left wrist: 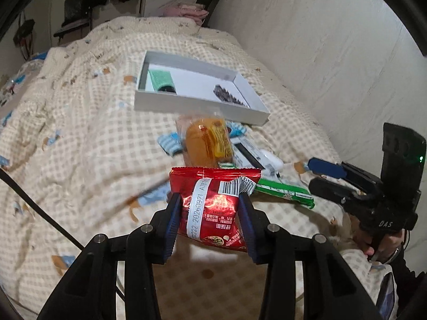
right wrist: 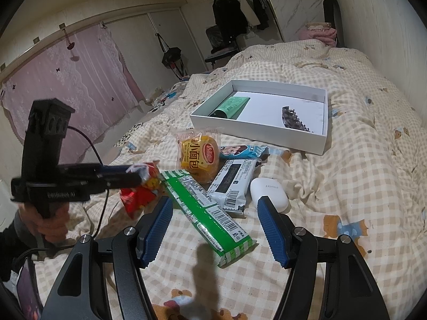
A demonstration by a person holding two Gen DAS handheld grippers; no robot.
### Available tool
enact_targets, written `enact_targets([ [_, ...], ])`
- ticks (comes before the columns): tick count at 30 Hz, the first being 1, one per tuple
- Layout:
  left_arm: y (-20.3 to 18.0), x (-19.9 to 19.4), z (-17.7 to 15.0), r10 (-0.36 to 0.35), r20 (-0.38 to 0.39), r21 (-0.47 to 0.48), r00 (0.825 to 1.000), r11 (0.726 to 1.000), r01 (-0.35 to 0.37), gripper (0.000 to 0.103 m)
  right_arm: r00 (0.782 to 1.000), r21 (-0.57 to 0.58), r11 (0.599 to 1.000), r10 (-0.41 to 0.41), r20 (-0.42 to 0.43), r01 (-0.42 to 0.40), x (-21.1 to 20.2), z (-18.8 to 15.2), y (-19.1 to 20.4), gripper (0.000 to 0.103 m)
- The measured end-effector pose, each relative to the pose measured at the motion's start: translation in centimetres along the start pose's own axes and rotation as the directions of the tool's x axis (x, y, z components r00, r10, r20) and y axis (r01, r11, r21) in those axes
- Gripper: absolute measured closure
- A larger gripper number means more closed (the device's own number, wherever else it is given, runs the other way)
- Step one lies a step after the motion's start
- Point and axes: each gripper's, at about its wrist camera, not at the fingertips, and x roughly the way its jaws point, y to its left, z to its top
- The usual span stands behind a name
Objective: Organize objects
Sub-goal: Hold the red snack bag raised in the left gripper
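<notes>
Nearest, the left gripper (left wrist: pixel 210 210) pinches a red snack packet (left wrist: pixel 213 202) between its jaws, lifted off the checked quilt (left wrist: pixel 80 133). Meanwhile the right gripper (right wrist: pixel 214 229) hovers with jaws spread wide over a long green packet (right wrist: pixel 208 213). Farther off, a white box (right wrist: pixel 256 130) holds a green roll (right wrist: pixel 230 106) and a hair claw (right wrist: pixel 292 120).

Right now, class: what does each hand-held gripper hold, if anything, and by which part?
The left hand-held gripper clamps the red snack packet across its middle, side to side. The right hand-held gripper is open and holds nothing.
</notes>
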Motion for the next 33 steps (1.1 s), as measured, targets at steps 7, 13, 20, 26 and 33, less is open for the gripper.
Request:
enact_targets([
  [7, 0.0, 0.4, -1.0, 0.064, -0.004, -0.015, 0.998, 0.998, -0.064, 0.057, 1.000, 0.000, 1.000, -0.001, 0.000, 0.001, 0.0, -0.1, 0.0, 0.036],
  [13, -1.6, 0.7, -1.5, 0.090, -0.017, 0.070, 0.996, 0.994, -0.089, 0.057, 1.000, 0.000, 1.000, 0.000, -0.001, 0.000, 0.0, 0.0, 0.0, 0.036],
  [20, -1.9, 1.0, -1.8, 0.120, -0.009, 0.087, 0.993, 0.989, -0.119, 0.057, 1.000, 0.002, 1.000, -0.002, -0.009, 0.002, 0.2, 0.0, 0.0, 0.036],
  [26, -1.6, 1.0, -1.9, 0.117, -0.001, 0.072, 0.993, 0.991, -0.117, 0.057, 1.000, 0.000, 1.000, -0.005, -0.016, 0.005, 0.4, 0.0, 0.0, 0.036],
  [33, -1.5, 1.1, -2.1, 0.115, 0.011, 0.063, 0.993, 0.991, -0.116, 0.057, 1.000, -0.002, 1.000, -0.008, -0.020, 0.008, 0.4, 0.0, 0.0, 0.036],
])
